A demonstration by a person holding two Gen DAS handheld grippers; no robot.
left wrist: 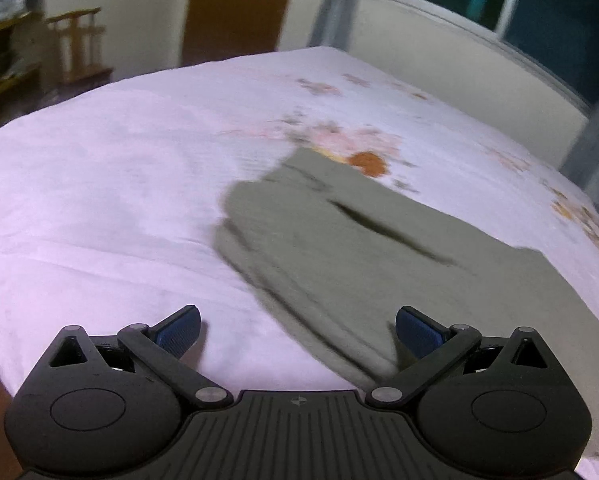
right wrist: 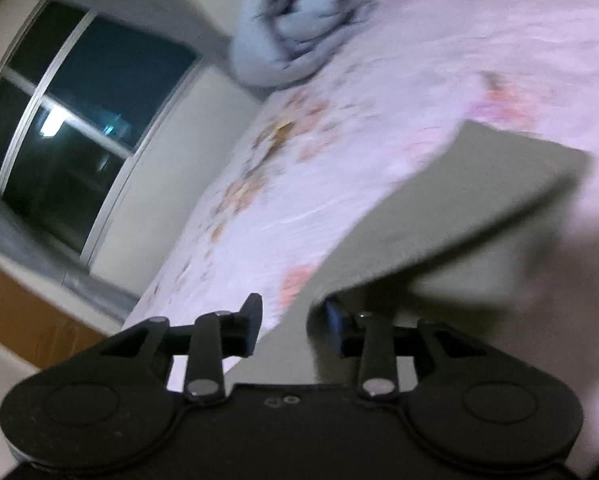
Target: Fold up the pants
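The olive-green cotton pants are lying on the bed with the pale pink, flower-printed sheet, spreading flat across its right half in the left wrist view, with a dark slit of a pocket showing near the middle; the left tool is hovering just above the near edge of the bed with its blue-padded fingers spread wide, gripping nothing, one pad over bare sheet and the other over the near end of the pants; the right tool is standing with its fingers parted, the green cloth lying close beside its right finger, though blur is hiding whether they are touching; a rumpled grey-blue quilt is sitting at the far end of the bed, beside a dark window.
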